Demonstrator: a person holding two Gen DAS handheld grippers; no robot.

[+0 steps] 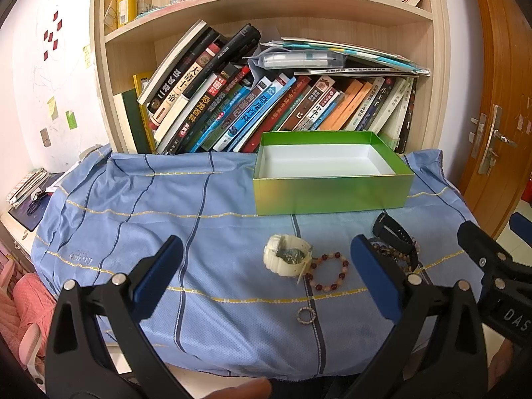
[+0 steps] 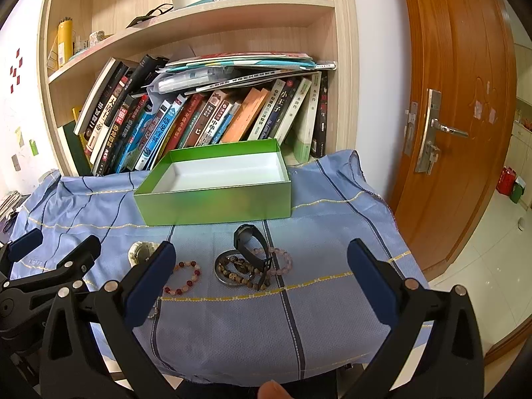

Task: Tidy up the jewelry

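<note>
Left gripper (image 1: 266, 276) jaws spread wide, nothing between them, hovering above the near edge of the blue striped cloth (image 1: 149, 206) that covers the table. Leftmost jewelry item: white watch (image 1: 286, 255), lying on the cloth with its strap curled, just in front of the green box. Touching its right side is a red-and-pink bead bracelet (image 1: 329, 274). Nearer the camera, apart from both, a small ring (image 1: 306, 316) sits on a dark stripe. Further right, a pile: metal bangle (image 2: 232, 271) with a brown bead bracelet (image 2: 237, 271) lying in and across it, black watch (image 2: 252, 249) standing on its strap over them, pale pink bead bracelet (image 2: 281, 261) under and right of the black strap. All pieces on the cloth, none in the box. Green box (image 2: 216, 206) open, white inside, empty, behind the jewelry, against the bookshelf (image 2: 199, 33) packed with leaning books (image 2: 186, 116). Right gripper (image 2: 261, 279) also wide open, holding nothing, low over the near cloth edge facing the pile. Wooden door (image 2: 459, 99) with metal handle at far right.
</note>
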